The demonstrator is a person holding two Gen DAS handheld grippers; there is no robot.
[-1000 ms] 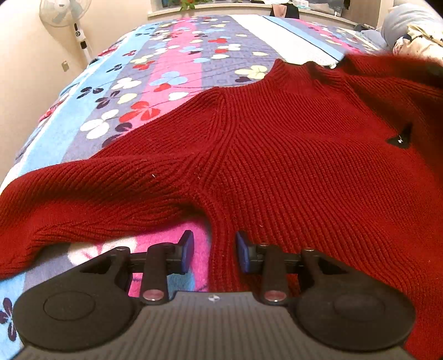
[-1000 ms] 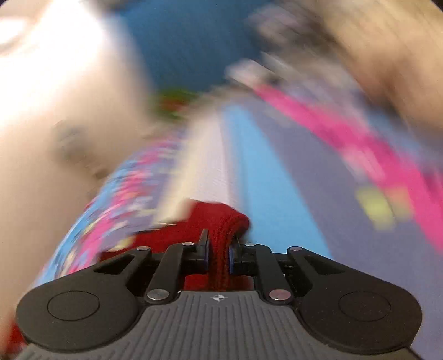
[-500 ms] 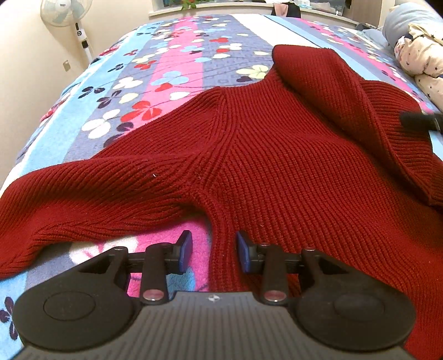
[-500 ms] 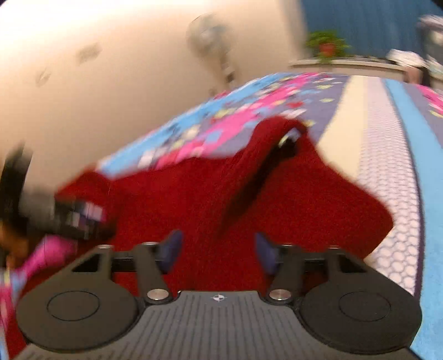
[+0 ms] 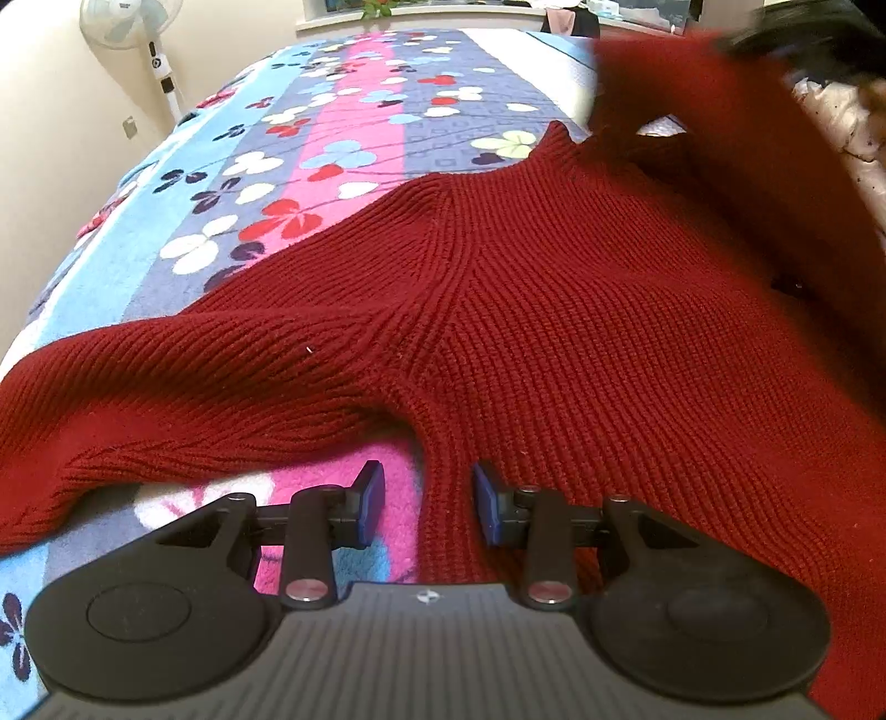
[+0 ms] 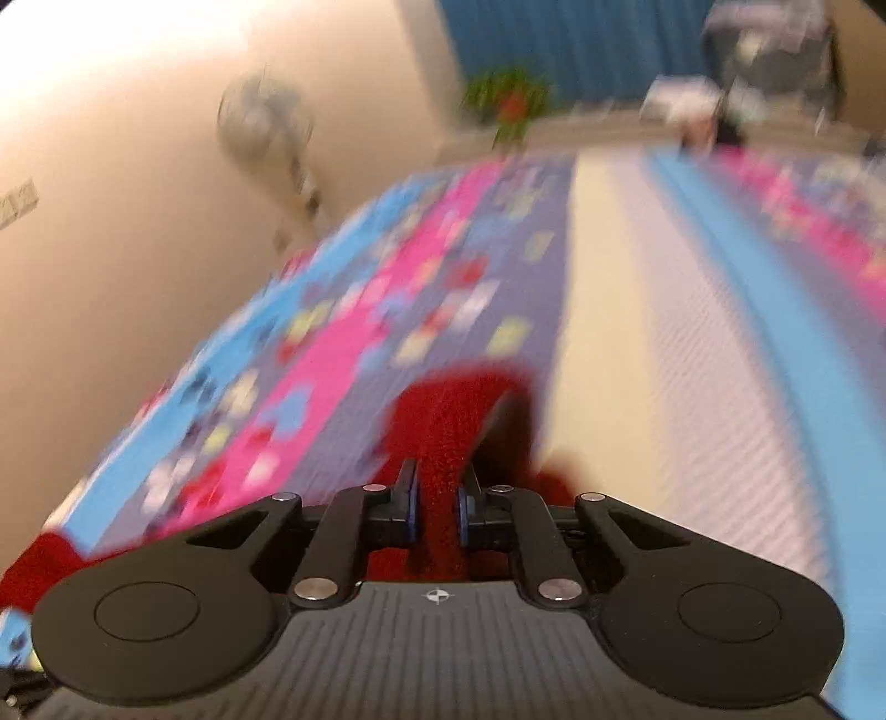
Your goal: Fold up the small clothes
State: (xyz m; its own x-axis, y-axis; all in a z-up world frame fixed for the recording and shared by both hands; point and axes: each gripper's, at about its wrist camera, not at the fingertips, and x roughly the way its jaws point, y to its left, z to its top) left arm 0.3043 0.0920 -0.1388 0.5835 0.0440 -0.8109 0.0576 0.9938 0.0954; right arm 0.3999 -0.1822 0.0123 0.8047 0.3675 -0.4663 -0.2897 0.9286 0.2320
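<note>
A dark red knitted sweater [image 5: 554, 310] lies spread on the bed, one sleeve running to the left edge. My left gripper [image 5: 427, 504] is open, low at the sweater's near side edge, below the armpit; the edge lies between its blue pads [image 5: 372, 493]. My right gripper [image 6: 437, 507] is shut on a fold of the red sweater [image 6: 443, 443] and holds it above the bed. In the left wrist view that lifted part shows blurred at the top right [image 5: 692, 72].
The bed has a striped flowered blanket [image 5: 343, 127] in blue, pink and purple. A standing fan [image 5: 133, 33] is by the wall at left. A pale pillow [image 5: 847, 122] lies at far right. A window sill with a plant is beyond the bed.
The right gripper was shut on the sweater, opened over the body half a second ago, and is now shut on a fold again, lifted. The left gripper has not moved.
</note>
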